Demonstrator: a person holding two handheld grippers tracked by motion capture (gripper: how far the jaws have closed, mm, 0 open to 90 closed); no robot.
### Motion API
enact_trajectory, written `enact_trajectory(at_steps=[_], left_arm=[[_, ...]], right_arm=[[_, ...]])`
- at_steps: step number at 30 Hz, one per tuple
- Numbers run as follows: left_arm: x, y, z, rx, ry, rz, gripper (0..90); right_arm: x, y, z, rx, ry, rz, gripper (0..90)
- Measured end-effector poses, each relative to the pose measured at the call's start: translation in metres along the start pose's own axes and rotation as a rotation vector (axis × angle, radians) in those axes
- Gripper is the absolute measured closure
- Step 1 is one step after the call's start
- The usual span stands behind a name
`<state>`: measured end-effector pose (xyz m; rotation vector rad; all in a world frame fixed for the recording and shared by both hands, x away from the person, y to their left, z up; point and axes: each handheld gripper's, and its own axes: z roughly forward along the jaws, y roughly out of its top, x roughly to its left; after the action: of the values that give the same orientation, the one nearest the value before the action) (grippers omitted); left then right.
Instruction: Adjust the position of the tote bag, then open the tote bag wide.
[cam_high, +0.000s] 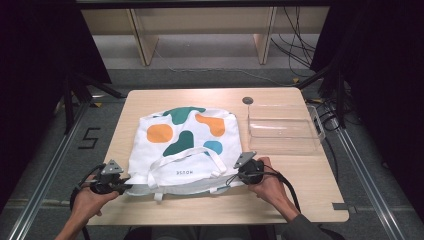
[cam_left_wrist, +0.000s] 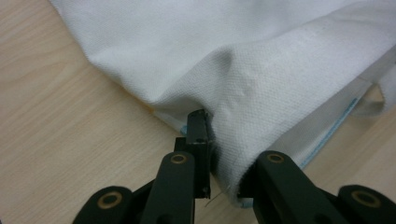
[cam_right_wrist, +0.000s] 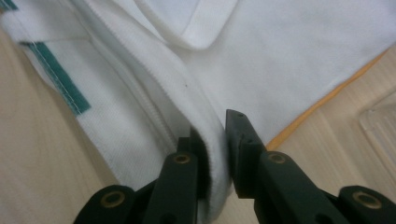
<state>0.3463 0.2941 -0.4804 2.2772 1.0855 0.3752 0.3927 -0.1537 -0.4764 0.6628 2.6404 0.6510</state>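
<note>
**Kid:** While you hold both near corners like that, what should you do next?

**Helper:** Look first. Your left tool (cam_high: 120, 181) has its two black jaws closed on the near left corner of the white bag (cam_high: 185, 145). You can see a thick fold of cloth pinched between them in the left gripper view. Your right tool (cam_high: 246, 169) has its jaws closed on the near right edge, on a rolled white hem.

**Kid:** Where is the bag?

**Helper:** It lies flat in the middle of the counter (cam_high: 300, 200). It has orange, green and blue blobs on it. Its long handles (cam_high: 172, 160) lie on top, near you. A clear box (cam_high: 282, 129) sits just beside it on your right. A small dark round thing (cam_high: 248, 100) sits behind the box.

**Kid:** So is it a fold?

**Helper:** Nobody told us the job, so I am guessing. With both near corners held, I think you mean to lift that edge and fold the bag, or carry it to the box.

**Kid:** How do you do it well?

**Helper:** Lift both hands at the same time and at the same height, so the edge stays straight. Go slowly. Keep a firm pinch, since the right tool holds just a thin bit of hem and it could slip out. Watch the handles too. They are loose and could flop or bunch up under the fold. And keep your right hand (cam_high: 270, 187) away from the box so you do not bump it.
</note>
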Motion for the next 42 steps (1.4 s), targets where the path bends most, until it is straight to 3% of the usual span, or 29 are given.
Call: enact_trajectory(at_steps=[1,2,3,7,8,10,11,15,18,22,24,28,32,36,40,42], left_arm=[[-0.002,0.0,-0.003,-0.007,-0.005,0.008,80.6],[-0.004,0.0,-0.006,-0.009,-0.012,0.013,80.6],[-0.005,-0.001,-0.008,-0.023,-0.015,0.016,80.5],[-0.011,0.0,-0.018,-0.027,-0.021,0.024,80.7],[-0.013,0.0,-0.019,-0.026,-0.018,0.037,80.7],[-0.016,-0.001,-0.02,-0.024,-0.023,0.022,80.7],[-0.017,-0.001,-0.02,-0.025,-0.029,0.03,80.8],[-0.018,-0.002,-0.022,-0.022,-0.038,0.024,80.8],[-0.018,-0.003,-0.024,-0.026,-0.034,0.044,80.8],[-0.02,-0.004,-0.025,-0.024,-0.036,0.046,80.8],[-0.019,-0.004,-0.025,-0.029,-0.042,0.037,80.8],[-0.019,-0.003,-0.029,-0.034,-0.036,0.035,81.0],[-0.017,0.002,-0.035,-0.039,-0.041,0.06,80.9],[-0.019,0.011,-0.044,-0.047,-0.042,0.076,81.5],[-0.021,0.021,-0.054,-0.048,-0.041,0.11,82.5],[-0.019,0.029,-0.063,-0.043,-0.044,0.116,82.6]], right_arm=[[0.002,0.0,-0.003,-0.014,-0.011,0.038,83.7],[0.001,0.0,-0.007,-0.009,0.017,0.044,83.8],[-0.001,0.0,-0.01,-0.025,0.025,0.015,83.9],[0.005,-0.006,-0.021,-0.06,0.016,0.066,83.8],[0.004,-0.008,-0.023,-0.065,0.019,0.055,83.8],[0.003,-0.009,-0.027,-0.071,0.015,0.032,83.8],[0.004,-0.009,-0.03,-0.074,0.019,0.062,83.8],[0.004,-0.01,-0.04,-0.093,0.018,0.071,83.6],[0.005,-0.01,-0.042,-0.097,0.032,0.06,83.6],[0.007,-0.01,-0.042,-0.103,0.047,0.081,83.6],[0.006,-0.01,-0.045,-0.093,0.019,0.063,83.6],[0.008,-0.007,-0.049,-0.105,0.026,0.066,83.6],[0.005,-0.005,-0.053,-0.106,0.045,0.051,83.8],[0.001,0.002,-0.063,-0.123,0.053,0.07,84.1],[-0.009,0.013,-0.075,-0.131,0.059,0.02,84.7],[-0.013,0.021,-0.085,-0.128,0.089,0.033,85.2]])
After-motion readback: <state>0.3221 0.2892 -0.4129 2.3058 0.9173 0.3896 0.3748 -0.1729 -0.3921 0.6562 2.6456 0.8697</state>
